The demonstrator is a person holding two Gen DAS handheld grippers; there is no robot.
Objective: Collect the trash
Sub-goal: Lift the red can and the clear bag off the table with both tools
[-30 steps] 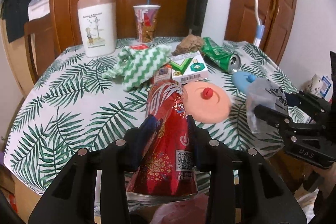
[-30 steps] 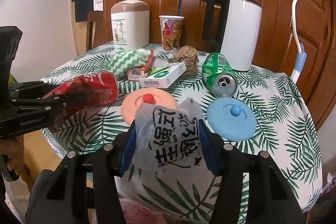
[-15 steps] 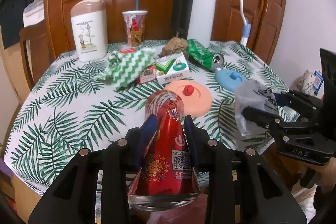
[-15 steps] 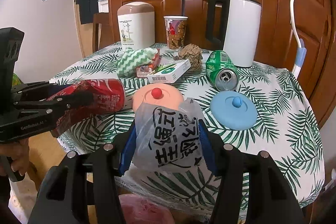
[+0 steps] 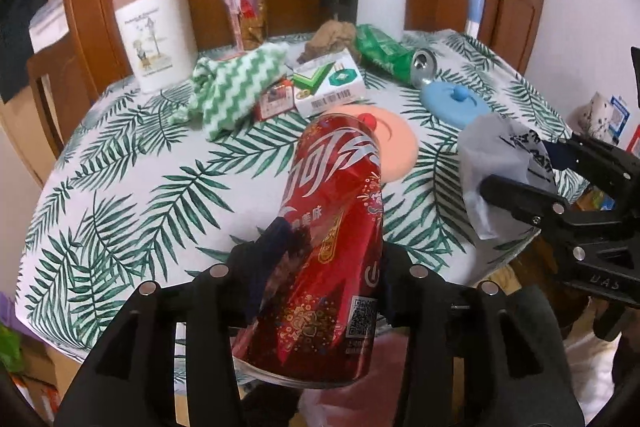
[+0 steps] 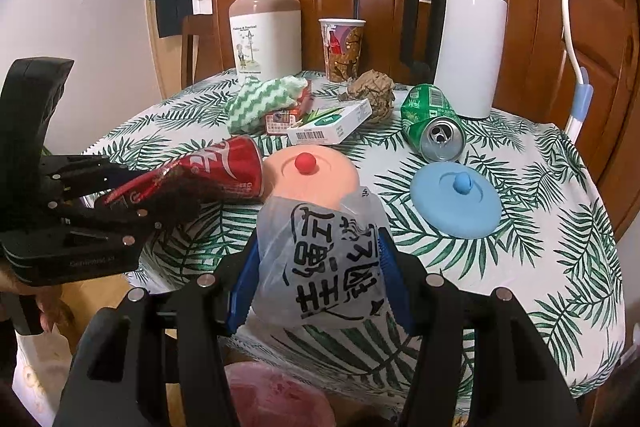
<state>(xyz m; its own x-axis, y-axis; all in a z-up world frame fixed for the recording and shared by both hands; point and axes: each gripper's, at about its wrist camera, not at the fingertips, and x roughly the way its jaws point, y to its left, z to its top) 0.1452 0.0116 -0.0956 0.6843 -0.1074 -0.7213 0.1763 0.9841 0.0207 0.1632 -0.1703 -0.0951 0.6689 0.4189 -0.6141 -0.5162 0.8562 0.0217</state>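
Note:
A red soda can [image 5: 336, 211] hangs tilted in the air off the table's near edge. My left gripper [image 5: 328, 247] holds it between its pads while its jaws are opening. From the right wrist view the same can [image 6: 224, 167] sticks out of the left gripper [image 6: 160, 195] toward the pink lid. My right gripper [image 6: 320, 259] is shut on a crumpled clear plastic bag [image 6: 324, 267] with black characters, held above the table edge. The bag [image 5: 492, 155] and right gripper [image 5: 532, 171] show at the right of the left wrist view.
On the leaf-print tablecloth [image 6: 540, 227] lie a crushed green can [image 6: 432, 119], brown crumpled paper [image 6: 372, 91], a white-green box [image 6: 332, 125], a zigzag cloth [image 6: 260, 99], a pink lid [image 6: 312, 171] and a blue lid [image 6: 456, 199]. A kettle [image 6: 468, 43], paper cup [image 6: 342, 47] and canister [image 6: 264, 31] stand behind. Something pink [image 6: 276, 395] lies blurred below.
The left jaws have widened a little and the red can leans more to one side between them. The right gripper and its bag look the same.

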